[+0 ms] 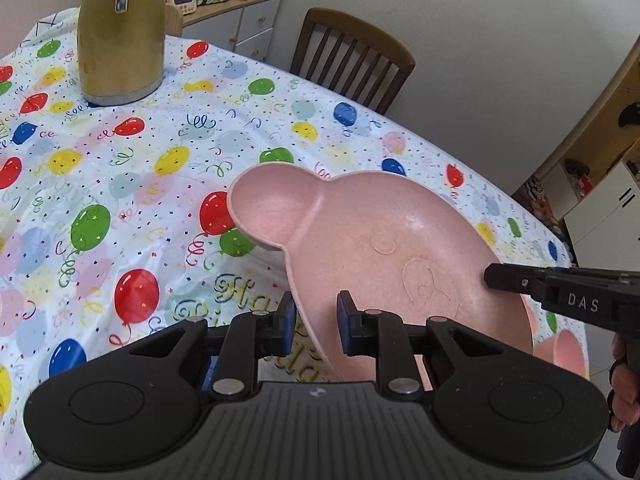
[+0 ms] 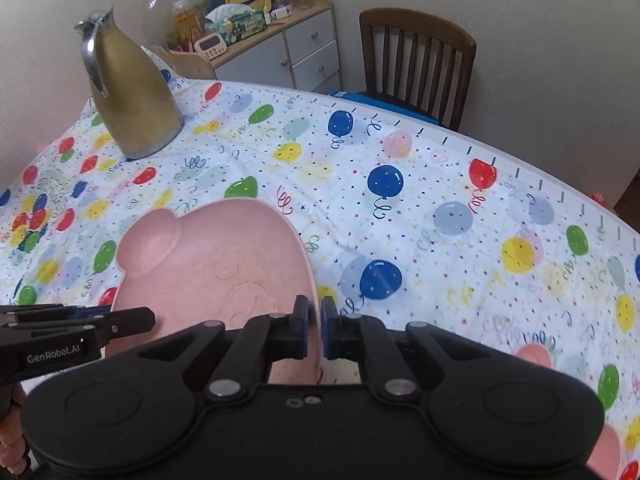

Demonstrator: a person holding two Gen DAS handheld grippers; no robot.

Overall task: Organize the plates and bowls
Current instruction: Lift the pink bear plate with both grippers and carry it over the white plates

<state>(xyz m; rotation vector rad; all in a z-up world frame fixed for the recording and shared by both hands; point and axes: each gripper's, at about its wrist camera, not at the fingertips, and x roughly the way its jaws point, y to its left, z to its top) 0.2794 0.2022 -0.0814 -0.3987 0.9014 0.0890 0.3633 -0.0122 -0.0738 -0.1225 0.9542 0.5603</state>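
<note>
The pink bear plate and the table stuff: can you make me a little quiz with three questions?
1. True or false: both grippers grip the pink bear plate by its rim.
2. What stands at the far side of the table? A) gold jug B) glass vase C) stack of cups
3. Fill in: the tablecloth is printed with coloured ____.

Key:
1. True. The left gripper has the near rim between its fingers, and the right gripper pinches the rim on the other side.
2. A, the gold jug.
3. Balloons.
</note>
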